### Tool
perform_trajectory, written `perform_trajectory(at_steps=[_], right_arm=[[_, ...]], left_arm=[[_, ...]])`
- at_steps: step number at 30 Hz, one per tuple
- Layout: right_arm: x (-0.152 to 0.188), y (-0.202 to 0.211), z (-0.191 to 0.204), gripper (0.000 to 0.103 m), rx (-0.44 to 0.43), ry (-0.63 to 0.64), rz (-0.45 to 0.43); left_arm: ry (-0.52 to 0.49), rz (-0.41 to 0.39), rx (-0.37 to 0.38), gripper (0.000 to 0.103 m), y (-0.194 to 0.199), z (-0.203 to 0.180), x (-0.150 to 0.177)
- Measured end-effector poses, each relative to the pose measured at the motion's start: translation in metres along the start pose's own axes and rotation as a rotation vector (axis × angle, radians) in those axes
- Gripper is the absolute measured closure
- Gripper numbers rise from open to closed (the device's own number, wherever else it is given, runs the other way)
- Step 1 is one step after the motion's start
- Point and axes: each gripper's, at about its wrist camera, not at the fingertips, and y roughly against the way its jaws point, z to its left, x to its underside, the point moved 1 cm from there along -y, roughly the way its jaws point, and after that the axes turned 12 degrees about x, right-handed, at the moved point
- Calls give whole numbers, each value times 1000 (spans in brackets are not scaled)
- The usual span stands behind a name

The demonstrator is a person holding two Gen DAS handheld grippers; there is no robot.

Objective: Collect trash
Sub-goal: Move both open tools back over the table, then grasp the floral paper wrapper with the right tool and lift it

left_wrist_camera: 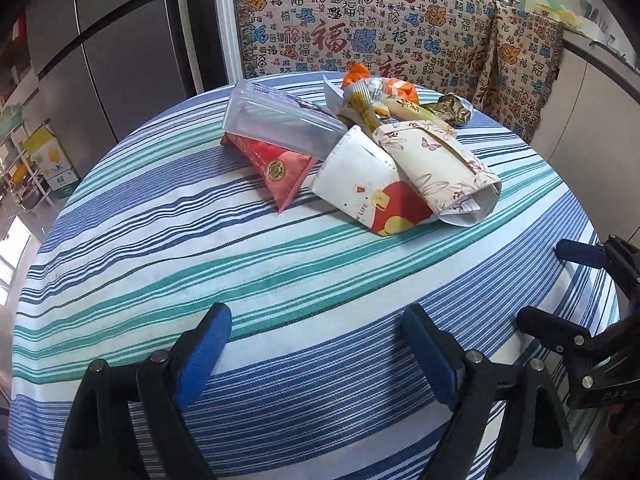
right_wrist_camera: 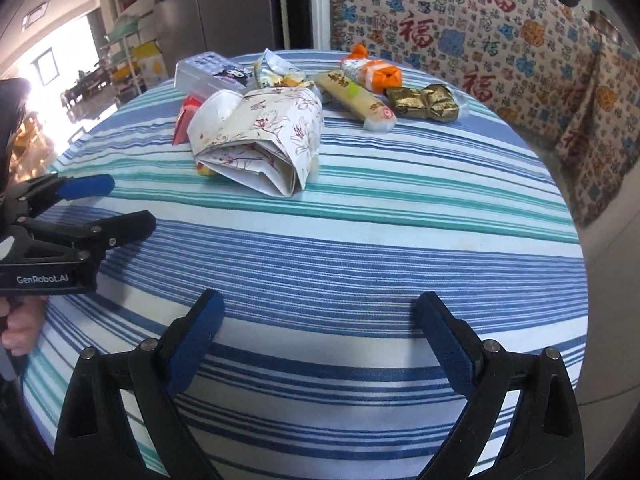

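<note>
A heap of trash lies at the far side of the striped tablecloth: a clear plastic box, a red packet, a white paper carton with red print, folded floral paper, an orange wrapper, a beige bar wrapper and gold foil. My left gripper hovers open over the near part of the table, with nothing between its fingers. My right gripper is open beside it, likewise bare.
A seat draped in patterned cloth stands right behind the table. A grey refrigerator is at the back left, a counter at the right. A person's hand grips the left tool.
</note>
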Motion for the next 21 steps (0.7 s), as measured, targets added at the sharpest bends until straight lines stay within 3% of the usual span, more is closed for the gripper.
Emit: perform_trajectory(at_steps=[4,11,17,19,20,21], right_arm=[[-5,-2,-5,6,-24,-22,-7],[-38,-3,-16,3,-192,-203,-61],[-71,-34,-16,2,-289,-348,-18],[-74,-46,-13,17,-345,-348,32],[-74,-45,-10,42,-330,-317,33],[-74,-41,-7,42,-305,-283,35]], left_arm=[[-8,4,5,10,-1,3,-1],[36,-8,-14,10,7,21,3],[31,-7,-20,10,7,21,4],[31,-7,-20,10,7,21,4],[31,-7,-19,10,7,21,4],[31,-7,-19,10,7,21,4]])
